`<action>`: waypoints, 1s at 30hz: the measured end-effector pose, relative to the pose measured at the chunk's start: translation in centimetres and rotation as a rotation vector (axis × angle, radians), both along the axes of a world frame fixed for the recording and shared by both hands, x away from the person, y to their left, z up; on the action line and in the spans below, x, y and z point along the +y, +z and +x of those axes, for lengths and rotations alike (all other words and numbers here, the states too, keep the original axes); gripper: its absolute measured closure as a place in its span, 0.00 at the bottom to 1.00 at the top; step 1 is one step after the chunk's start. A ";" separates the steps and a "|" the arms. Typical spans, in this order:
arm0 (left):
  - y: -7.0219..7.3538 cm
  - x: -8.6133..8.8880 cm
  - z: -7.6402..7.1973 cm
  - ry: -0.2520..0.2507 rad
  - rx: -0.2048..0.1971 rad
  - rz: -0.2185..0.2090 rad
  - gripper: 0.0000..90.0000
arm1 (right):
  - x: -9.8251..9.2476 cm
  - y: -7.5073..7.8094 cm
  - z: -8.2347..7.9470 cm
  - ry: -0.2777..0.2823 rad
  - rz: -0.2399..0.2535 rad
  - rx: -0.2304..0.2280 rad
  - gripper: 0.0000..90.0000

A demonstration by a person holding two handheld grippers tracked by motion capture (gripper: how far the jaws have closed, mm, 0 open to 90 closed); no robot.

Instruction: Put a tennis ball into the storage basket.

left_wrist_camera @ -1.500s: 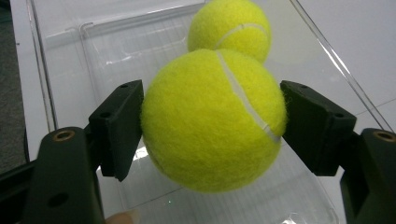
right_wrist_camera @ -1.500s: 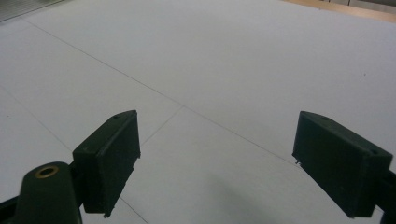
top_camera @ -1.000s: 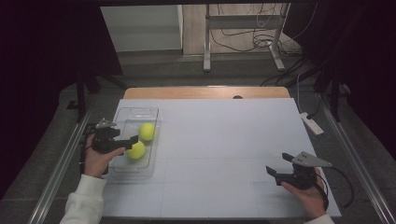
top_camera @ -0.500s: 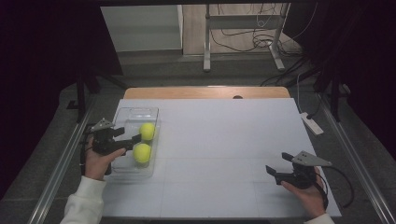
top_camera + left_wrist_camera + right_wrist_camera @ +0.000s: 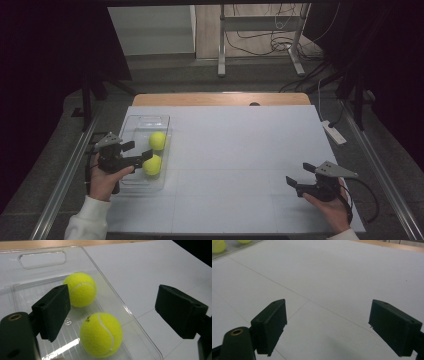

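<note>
The left gripper (image 5: 141,159) hangs over the near end of a clear tray (image 5: 135,127), its jaws spread and gripping nothing; they have just been opening, and nothing is pressed between them. In the left gripper view the near ball (image 5: 101,334) lies in the tray just below and ahead of the gap between the two black fingers (image 5: 53,310), closer to the left finger than to the right one, with clear space on both sides. The far ball (image 5: 81,289) sits beyond it, partly behind the tip of the left finger, and the two balls lie close together but apart. The right finger stands out past the tray's side wall, over the white table (image 5: 155,272). From the high view both balls rest inside the tray, the near ball (image 5: 152,164) right at the left gripper's tips and the far ball (image 5: 157,140) just past them. The right gripper (image 5: 296,183) is held well apart from the tray, low over the bare white table, its fingers (image 5: 270,323) released wide with only the sheet between them.
</note>
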State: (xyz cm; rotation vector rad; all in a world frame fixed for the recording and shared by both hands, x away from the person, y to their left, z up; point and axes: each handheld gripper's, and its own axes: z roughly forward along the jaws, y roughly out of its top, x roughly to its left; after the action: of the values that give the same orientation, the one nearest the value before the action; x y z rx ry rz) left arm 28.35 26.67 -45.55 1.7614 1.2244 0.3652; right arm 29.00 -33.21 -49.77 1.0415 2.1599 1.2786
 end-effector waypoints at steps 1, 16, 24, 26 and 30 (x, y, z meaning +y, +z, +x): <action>0.0 -0.1 -0.3 -0.005 -0.005 -0.006 0.16 | 0.0 0.0 0.0 0.001 0.001 -0.001 0.17; -1.2 -3.7 -3.2 -0.095 -0.051 -0.009 0.15 | 0.5 0.3 -0.2 0.009 0.009 -0.006 0.17; -1.9 -5.6 -3.8 -0.129 -0.062 0.015 0.15 | 0.5 0.6 -0.2 0.008 0.025 -0.009 0.17; -2.0 -6.1 -3.9 -0.136 -0.064 0.020 0.15 | 0.5 0.5 -0.2 0.012 0.027 -0.009 0.17; -2.4 -6.6 -3.9 -0.143 -0.063 0.026 0.15 | 0.4 0.5 -0.2 0.014 0.029 -0.009 0.17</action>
State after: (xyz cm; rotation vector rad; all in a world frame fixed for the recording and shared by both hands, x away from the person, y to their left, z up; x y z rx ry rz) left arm 24.46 20.11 -47.91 1.8343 1.0471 0.3518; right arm 28.79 -32.84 -49.25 1.0318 2.1515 1.3220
